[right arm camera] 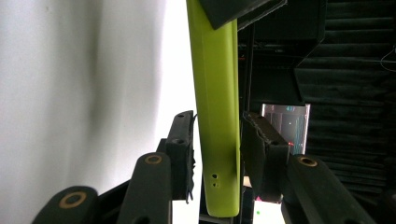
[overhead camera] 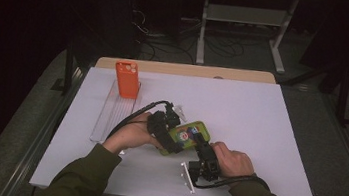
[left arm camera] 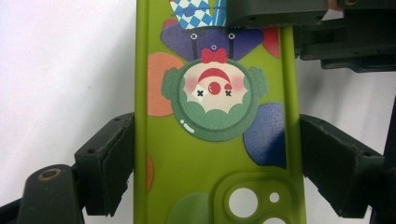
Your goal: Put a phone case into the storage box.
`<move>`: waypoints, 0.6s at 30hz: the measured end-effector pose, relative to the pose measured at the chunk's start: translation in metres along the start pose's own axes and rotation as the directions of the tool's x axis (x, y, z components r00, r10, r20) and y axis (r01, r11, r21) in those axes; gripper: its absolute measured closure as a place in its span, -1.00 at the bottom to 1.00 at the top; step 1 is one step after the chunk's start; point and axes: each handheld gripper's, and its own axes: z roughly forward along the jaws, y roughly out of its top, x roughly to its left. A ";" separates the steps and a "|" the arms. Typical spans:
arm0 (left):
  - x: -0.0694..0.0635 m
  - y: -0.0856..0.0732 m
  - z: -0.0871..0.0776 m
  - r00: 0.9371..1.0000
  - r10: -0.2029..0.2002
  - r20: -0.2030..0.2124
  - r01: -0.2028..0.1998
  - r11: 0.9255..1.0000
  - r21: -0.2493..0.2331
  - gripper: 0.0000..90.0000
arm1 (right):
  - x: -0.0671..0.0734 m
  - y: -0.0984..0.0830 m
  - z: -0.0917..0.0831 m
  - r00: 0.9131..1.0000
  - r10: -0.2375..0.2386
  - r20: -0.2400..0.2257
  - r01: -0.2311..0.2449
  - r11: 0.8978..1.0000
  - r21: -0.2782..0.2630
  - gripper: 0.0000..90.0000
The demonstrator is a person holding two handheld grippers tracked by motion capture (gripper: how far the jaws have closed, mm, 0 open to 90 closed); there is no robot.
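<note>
Green phone case [overhead camera: 189, 133] with a clown print is held above the white table [overhead camera: 260, 118], near its front middle, between both grippers. Left gripper [left arm camera: 217, 154] is clamped across the case's long edges, pads pressed on both sides. Right gripper [right arm camera: 217, 140] straddles the case's thin end; its right pad touches, the left one stands just off. Orange phone case [overhead camera: 127, 79] stands on a clear tray [overhead camera: 110, 113] at the back left.

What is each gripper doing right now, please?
Left gripper: shut on the green phone case, across its width.
Right gripper: jaws flank the case's thin edge; contact cannot be told.
</note>
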 end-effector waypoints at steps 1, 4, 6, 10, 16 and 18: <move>0.000 0.000 0.000 1.000 0.001 0.001 -0.001 1.000 0.001 -0.65 | 0.000 0.000 0.000 1.000 -0.001 0.000 0.001 1.000 -0.001 0.45; 0.000 0.000 0.000 1.000 0.000 0.000 0.000 1.000 0.000 -0.65 | 0.000 0.000 0.000 1.000 -0.002 -0.005 0.002 1.000 -0.001 0.55; 0.000 0.000 0.000 1.000 0.000 0.002 0.000 1.000 0.000 -0.65 | 0.001 0.001 -0.001 1.000 -0.011 -0.010 0.011 1.000 -0.006 0.55; 0.000 0.001 0.000 1.000 0.001 0.002 -0.001 1.000 0.003 -0.65 | 0.002 0.002 -0.001 1.000 -0.022 0.004 0.022 1.000 -0.004 0.59; 0.001 0.000 -0.001 1.000 -0.003 0.005 0.003 1.000 0.000 -0.65 | 0.005 0.003 -0.001 0.999 -0.037 -0.007 0.037 0.999 0.008 0.68; 0.001 0.000 0.000 1.000 0.002 0.003 -0.002 1.000 -0.002 -0.65 | 0.006 0.003 0.000 0.999 -0.043 -0.006 0.043 0.999 0.010 0.68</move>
